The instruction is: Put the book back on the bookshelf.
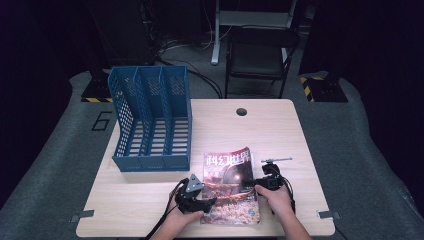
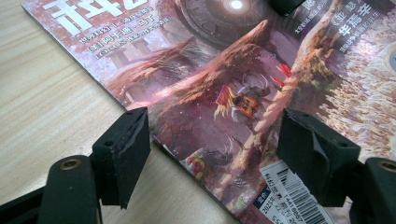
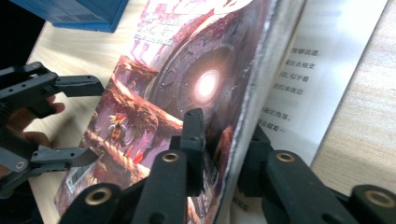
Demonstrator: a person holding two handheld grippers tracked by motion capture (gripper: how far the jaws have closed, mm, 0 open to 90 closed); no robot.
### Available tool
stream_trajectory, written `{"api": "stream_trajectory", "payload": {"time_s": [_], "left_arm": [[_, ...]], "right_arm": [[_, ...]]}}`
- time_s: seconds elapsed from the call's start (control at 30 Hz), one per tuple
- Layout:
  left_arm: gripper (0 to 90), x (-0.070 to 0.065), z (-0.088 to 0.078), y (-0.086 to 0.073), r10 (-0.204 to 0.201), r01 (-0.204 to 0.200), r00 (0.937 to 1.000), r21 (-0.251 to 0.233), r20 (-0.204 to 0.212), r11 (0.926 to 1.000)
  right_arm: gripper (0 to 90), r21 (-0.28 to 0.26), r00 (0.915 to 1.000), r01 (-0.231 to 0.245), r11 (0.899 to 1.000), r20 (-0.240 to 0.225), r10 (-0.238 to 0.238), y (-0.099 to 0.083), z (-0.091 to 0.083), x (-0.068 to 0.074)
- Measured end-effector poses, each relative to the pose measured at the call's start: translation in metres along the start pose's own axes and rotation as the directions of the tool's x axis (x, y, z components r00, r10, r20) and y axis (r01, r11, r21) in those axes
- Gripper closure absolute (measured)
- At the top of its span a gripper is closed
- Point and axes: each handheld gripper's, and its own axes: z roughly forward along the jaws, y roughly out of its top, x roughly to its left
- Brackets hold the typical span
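A magazine [image 1: 231, 185] with a reddish illustrated cover lies near the table's front edge. My left gripper [image 1: 207, 200] is at its left edge, open. In the left gripper view [image 2: 212, 154] one jaw hangs over bare wood and the other over the cover [image 2: 224, 84] by the barcode label, neither touching. My right gripper [image 1: 251, 184] is at the magazine's right edge. In the right gripper view [image 3: 224, 154] its jaws are clamped on the raised block of pages [image 3: 163, 93], one pad on the cover and one beneath, with a printed page lying flat below. The left gripper [image 3: 95, 121] shows across the cover.
A blue three-slot file rack [image 1: 152, 120] stands at the back left of the wooden table [image 1: 140, 205]. A cable hole [image 1: 241, 111] sits near the far edge. A dark chair [image 1: 257, 55] stands beyond the table.
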Motion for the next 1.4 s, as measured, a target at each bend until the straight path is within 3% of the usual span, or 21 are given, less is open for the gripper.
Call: {"api": "stream_trajectory", "payload": {"time_s": [0.2, 0.4, 0.47, 0.63, 0.8, 0.87, 1.07, 1.2, 1.3, 1.4], "left_arm": [[25.6, 0.001, 0.000, 0.000, 0.013, -0.013, 0.9999, 0.000, -0.004, 0.9999], [25.7, 0.002, 0.000, 0.000, 0.011, -0.011, 0.9999, -0.002, 0.003, 0.9999], [25.8, 0.003, 0.000, 0.000, 0.012, -0.012, 0.9998, 0.002, 0.015, 0.9999], [26.2, 0.009, -0.002, 0.004, -0.004, 0.003, 0.9998, 0.033, 0.022, 0.9994], [25.7, 0.014, -0.004, 0.007, -0.044, 0.043, 0.9985, 0.046, 0.032, 0.9981], [24.2, 0.017, -0.003, 0.008, -0.054, 0.051, 0.9972, 0.055, 0.052, 0.9972], [19.3, 0.024, 0.002, 0.013, -0.109, 0.107, 0.9920, 0.043, 0.063, 0.9934], [17.1, 0.029, 0.006, 0.017, -0.107, 0.103, 0.9916, 0.050, 0.073, 0.9934], [16.4, 0.033, 0.009, 0.021, -0.148, 0.143, 0.9820, 0.049, 0.118, 0.9886], [16.4, 0.034, 0.013, 0.024, -0.150, 0.144, 0.9779, 0.055, 0.145, 0.9881]], "right_arm": [[83.0, -0.034, 0.9990, 0.042, 0.999, 0.018, -0.042, -0.003, -0.001, 0.004], [86.0, -0.070, 0.9990, 0.042, 0.997, 0.016, -0.041, -0.009, -0.003, 0.008], [86.2, -0.091, 0.9970, 0.076, 0.993, 0.025, -0.074, -0.010, -0.003, 0.010], [86.5, -0.129, 0.9932, 0.114, 0.985, 0.042, -0.109, -0.013, -0.006, 0.015], [86.5, -0.164, 0.9901, 0.138, 0.977, 0.047, -0.132, -0.016, -0.009, 0.021], [86.6, -0.176, 0.9902, 0.139, 0.975, 0.033, -0.136, -0.017, -0.011, 0.021], [86.6, -0.209, 0.9905, 0.135, 0.969, 0.004, -0.137, -0.018, -0.016, 0.023], [86.6, -0.226, 0.9899, 0.136, 0.965, -0.008, -0.142, -0.020, -0.021, 0.027], [86.6, -0.245, 0.9881, 0.144, 0.959, -0.018, -0.153, -0.021, -0.026, 0.030], [86.5, -0.256, 0.9830, 0.171, 0.952, -0.021, -0.182, -0.022, -0.029, 0.033]]}}
